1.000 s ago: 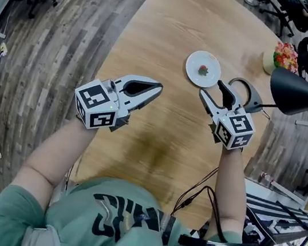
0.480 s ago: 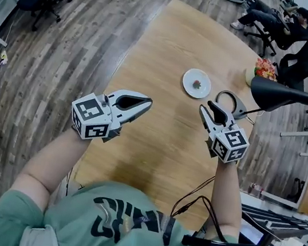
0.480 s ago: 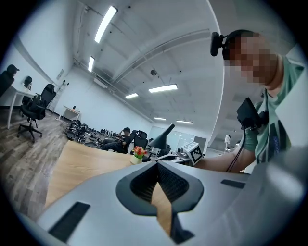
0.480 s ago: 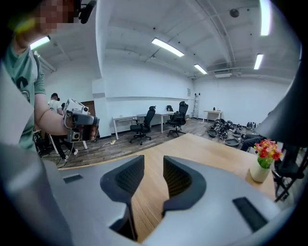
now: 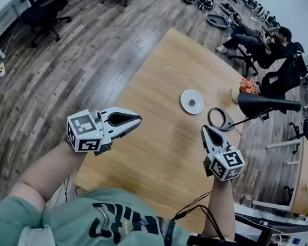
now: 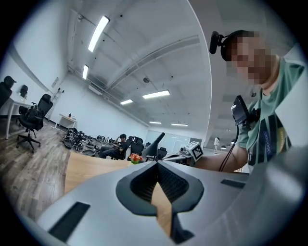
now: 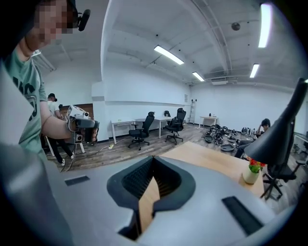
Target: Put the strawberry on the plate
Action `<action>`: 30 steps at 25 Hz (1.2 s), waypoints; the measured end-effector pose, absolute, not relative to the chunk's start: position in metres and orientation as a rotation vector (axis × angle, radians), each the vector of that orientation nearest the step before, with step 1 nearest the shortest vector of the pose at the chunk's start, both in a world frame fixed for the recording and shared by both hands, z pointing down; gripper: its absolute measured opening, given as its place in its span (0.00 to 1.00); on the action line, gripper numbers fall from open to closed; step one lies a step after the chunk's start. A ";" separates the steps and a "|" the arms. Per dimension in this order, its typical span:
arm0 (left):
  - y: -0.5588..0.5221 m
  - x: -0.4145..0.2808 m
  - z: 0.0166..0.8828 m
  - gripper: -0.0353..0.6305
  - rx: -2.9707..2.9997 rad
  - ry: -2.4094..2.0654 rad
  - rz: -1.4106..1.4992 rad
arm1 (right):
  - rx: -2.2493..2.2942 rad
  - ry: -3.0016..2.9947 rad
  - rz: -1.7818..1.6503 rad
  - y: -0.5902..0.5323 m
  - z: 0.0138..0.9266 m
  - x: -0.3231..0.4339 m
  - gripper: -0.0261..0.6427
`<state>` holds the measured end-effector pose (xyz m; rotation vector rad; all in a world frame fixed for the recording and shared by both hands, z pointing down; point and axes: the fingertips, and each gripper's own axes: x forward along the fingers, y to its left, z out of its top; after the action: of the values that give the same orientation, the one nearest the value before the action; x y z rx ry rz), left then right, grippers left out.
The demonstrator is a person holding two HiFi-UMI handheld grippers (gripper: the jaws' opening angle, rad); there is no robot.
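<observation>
**Head view, looking steeply down on a wooden table (image 5: 155,154).** A small white plate (image 5: 184,105) lies on the tabletop. The strawberry (image 5: 192,102) sits on the plate, about at its centre, and neither gripper touches it.

The left gripper (image 5: 136,119) is held on the near side of the plate and to its left, well apart from it. Its jaws are pressed together at the tips and carry nothing. In the left gripper view, only bare tabletop shows through the slot behind the closed tips.

The right gripper (image 5: 205,131) is held on the near side of the plate and slightly to its right. It is closer to the plate than the left gripper is, yet clear of it. Its jaws are likewise clenched tip to tip with nothing between them. In the right gripper view, the ridged pads (image 7: 167,181) meet over bare wood.

Each gripper carries its marker cube at the end farthest from the plate.

Just right of the plate lies the ring-shaped base (image 5: 219,118) of a black desk lamp (image 5: 264,105). The lamp's shade reaches farther right, away from the plate. Beyond the plate and to its right stands a small pot of red and yellow flowers (image 5: 243,87).

Farther beyond the plate, off the table, are a seated person (image 5: 266,39) and several black office chairs (image 5: 44,12) on the plank floor (image 5: 63,76).
</observation>
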<state>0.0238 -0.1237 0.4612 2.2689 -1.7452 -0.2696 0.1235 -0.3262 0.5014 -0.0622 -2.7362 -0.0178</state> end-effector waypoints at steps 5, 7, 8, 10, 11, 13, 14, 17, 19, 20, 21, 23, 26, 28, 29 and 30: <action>-0.082 0.023 0.435 0.06 2.319 -1.736 -0.291 | -0.041 -2.756 -0.020 -0.290 0.475 0.143 0.05; -0.065 0.027 0.428 0.06 2.329 -1.725 -0.297 | -0.039 -2.772 -0.005 -0.272 0.466 0.149 0.05; -0.057 0.029 0.426 0.06 2.334 -1.720 -0.295 | -0.042 -2.779 -0.002 -0.264 0.462 0.152 0.05; -0.044 0.032 0.423 0.06 2.343 -1.718 -0.279 | -0.056 -2.797 0.003 -0.252 0.458 0.157 0.05; -0.038 0.034 0.422 0.06 2.344 -1.722 -0.267 | -0.069 -2.806 0.009 -0.248 0.458 0.159 0.05; -0.028 0.042 0.420 0.06 2.331 -1.739 -0.249 | -0.104 -2.820 0.025 -0.241 0.459 0.170 0.05; -0.024 0.048 0.418 0.06 2.320 -1.751 -0.248 | -0.122 -2.825 0.034 -0.238 0.458 0.177 0.05; -0.019 0.074 0.409 0.06 2.282 -1.795 -0.271 | -0.166 -2.842 0.039 -0.235 0.450 0.205 0.05; -0.024 0.095 0.404 0.06 2.251 -1.821 -0.296 | -0.206 -2.845 0.028 -0.237 0.447 0.226 0.05; -0.028 0.108 0.402 0.06 2.236 -1.831 -0.311 | -0.230 -2.842 0.017 -0.238 0.447 0.237 0.05; -0.034 0.121 0.401 0.06 2.226 -1.837 -0.326 | -0.256 -2.839 0.002 -0.239 0.447 0.249 0.05; -0.047 0.151 0.400 0.06 2.217 -1.831 -0.348 | -0.300 -2.839 -0.030 -0.242 0.447 0.274 0.05; -0.071 0.192 0.400 0.06 2.211 -1.794 -0.346 | -0.340 -2.856 -0.009 -0.246 0.452 0.311 0.05; -0.089 0.217 0.398 0.06 2.224 -1.770 -0.323 | -0.362 -2.864 0.024 -0.250 0.457 0.335 0.05; -0.099 0.231 0.397 0.06 2.234 -1.755 -0.311 | -0.370 -2.868 0.038 -0.253 0.460 0.347 0.05; -0.107 0.244 0.397 0.06 2.247 -1.736 -0.299 | -0.374 -2.872 0.054 -0.256 0.463 0.359 0.05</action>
<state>0.2439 -0.1070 0.3969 2.2467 -1.7357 -0.2995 0.3591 -0.2562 0.4628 -0.3737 -2.8717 0.0538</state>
